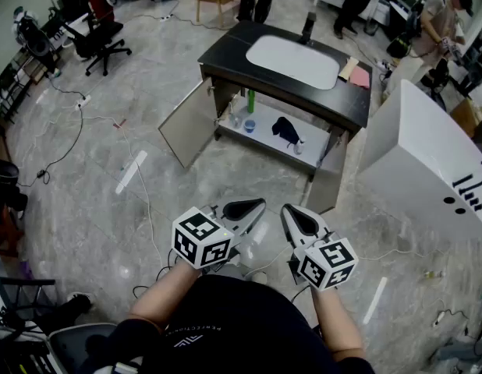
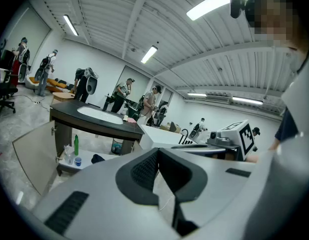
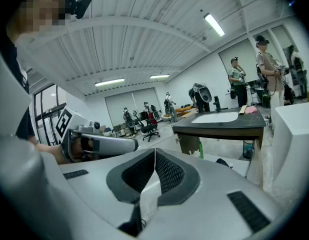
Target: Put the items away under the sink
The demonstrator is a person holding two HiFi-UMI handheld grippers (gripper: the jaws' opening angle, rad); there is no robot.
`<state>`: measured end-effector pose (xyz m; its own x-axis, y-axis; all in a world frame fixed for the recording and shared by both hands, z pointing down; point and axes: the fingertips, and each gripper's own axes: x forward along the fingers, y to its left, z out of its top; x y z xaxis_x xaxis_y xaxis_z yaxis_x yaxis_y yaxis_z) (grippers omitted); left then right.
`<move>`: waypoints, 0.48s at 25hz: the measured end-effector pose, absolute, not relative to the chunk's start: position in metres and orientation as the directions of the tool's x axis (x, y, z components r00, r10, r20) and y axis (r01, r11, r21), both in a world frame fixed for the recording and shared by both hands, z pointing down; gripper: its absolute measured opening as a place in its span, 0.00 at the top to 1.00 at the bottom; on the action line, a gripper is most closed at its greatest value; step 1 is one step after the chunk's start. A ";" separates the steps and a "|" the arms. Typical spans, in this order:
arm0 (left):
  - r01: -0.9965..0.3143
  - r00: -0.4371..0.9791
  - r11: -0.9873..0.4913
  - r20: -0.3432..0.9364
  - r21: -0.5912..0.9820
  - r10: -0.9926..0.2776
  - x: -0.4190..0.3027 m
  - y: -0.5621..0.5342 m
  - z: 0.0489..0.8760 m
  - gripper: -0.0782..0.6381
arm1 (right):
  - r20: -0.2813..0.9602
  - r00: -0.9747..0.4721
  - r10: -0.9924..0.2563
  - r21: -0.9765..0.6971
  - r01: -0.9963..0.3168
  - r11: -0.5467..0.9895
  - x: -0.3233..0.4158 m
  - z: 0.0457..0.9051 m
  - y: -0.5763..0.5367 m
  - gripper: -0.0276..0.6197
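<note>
Both claws are pinched fully shut on nothing: the left claw (image 1: pixel 249 207) and right claw (image 1: pixel 299 220) sit side by side, tilted slightly down. Loose cables (image 1: pixel 139 185) trail over the floor left of the left claw, a likely trip hazard on any walk forward. Well ahead of both stands the cabinet, doors swung wide; its right door (image 1: pixel 328 179) is the nearest part to the right claw and could be knocked on approach. On the shelf (image 1: pixel 264 140) beyond are a green bottle (image 1: pixel 250 100), a blue cup (image 1: pixel 249 125) and a dark bundle (image 1: pixel 285 129), set close enough that a careless reach could topple the bottle. Farthest, a pink thing (image 1: pixel 359 76) lies beside the sink (image 1: pixel 292 61), possibly not yet stowed.
</note>
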<state>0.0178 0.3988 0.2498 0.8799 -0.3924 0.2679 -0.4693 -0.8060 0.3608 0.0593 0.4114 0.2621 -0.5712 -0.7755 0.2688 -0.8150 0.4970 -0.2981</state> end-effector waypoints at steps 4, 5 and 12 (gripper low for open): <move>-0.448 0.892 -0.802 0.256 0.396 -0.372 0.017 0.404 0.252 0.88 | 0.250 -0.571 -0.782 -0.317 -0.812 0.491 0.059 0.261 0.411 0.90; -0.440 0.897 -0.799 0.248 0.410 -0.367 0.016 0.405 0.252 0.88 | 0.247 -0.572 -0.782 -0.325 -0.809 0.489 0.059 0.261 0.411 0.90; -0.322 0.945 -0.809 0.220 0.491 -0.243 0.020 0.433 0.250 0.88 | 0.263 -0.567 -0.781 -0.308 -0.816 0.489 0.053 0.264 0.406 0.90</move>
<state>0.0204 0.4331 0.2502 0.9449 -0.2427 0.2195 -0.3220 -0.8094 0.4912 0.0535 0.4056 0.2644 -0.5670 -0.7806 0.2629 -0.8161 0.4891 -0.3079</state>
